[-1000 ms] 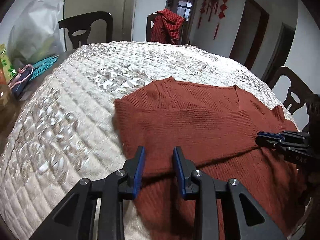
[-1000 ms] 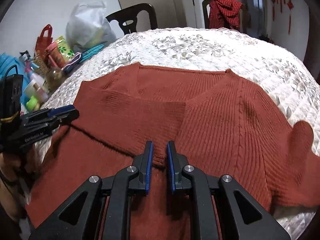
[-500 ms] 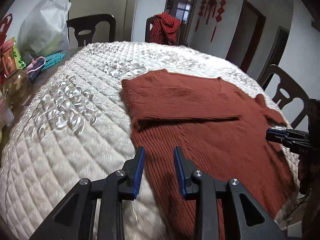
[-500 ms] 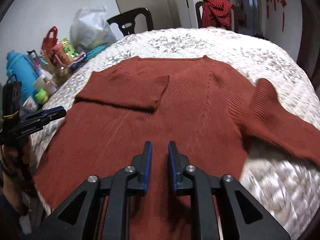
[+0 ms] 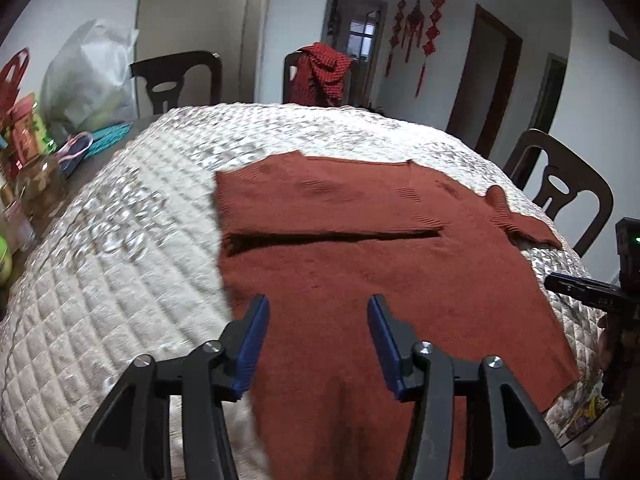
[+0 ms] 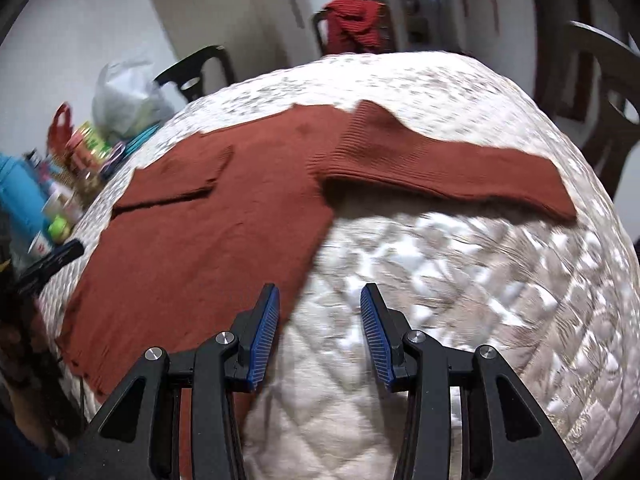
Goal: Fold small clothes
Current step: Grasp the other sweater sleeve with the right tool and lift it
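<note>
A rust-red knit sweater (image 5: 360, 256) lies flat on the white quilted table cover (image 5: 120, 264). Its left sleeve (image 5: 320, 204) is folded across the chest. The right sleeve (image 6: 448, 160) stretches out sideways over the quilt. My left gripper (image 5: 316, 340) hovers above the sweater's lower hem, its jaws opening with nothing between them. My right gripper (image 6: 320, 328) is over the sweater's right edge and bare quilt, jaws opening and empty. The right gripper (image 5: 580, 288) also shows at the far right of the left wrist view, and the left gripper (image 6: 52, 260) at the left edge of the right wrist view.
Dark wooden chairs (image 5: 560, 184) ring the table, and one chair at the back carries a red checked cloth (image 5: 320, 72). A white plastic bag (image 5: 88, 80), jars, bottles and a blue flask (image 6: 20, 196) crowd the table's left side.
Both grippers have pulled back toward the near edge and their jaws have spread apart. The right gripper has swung right, off the sweater's body. The left sleeve now lies folded over the chest.
</note>
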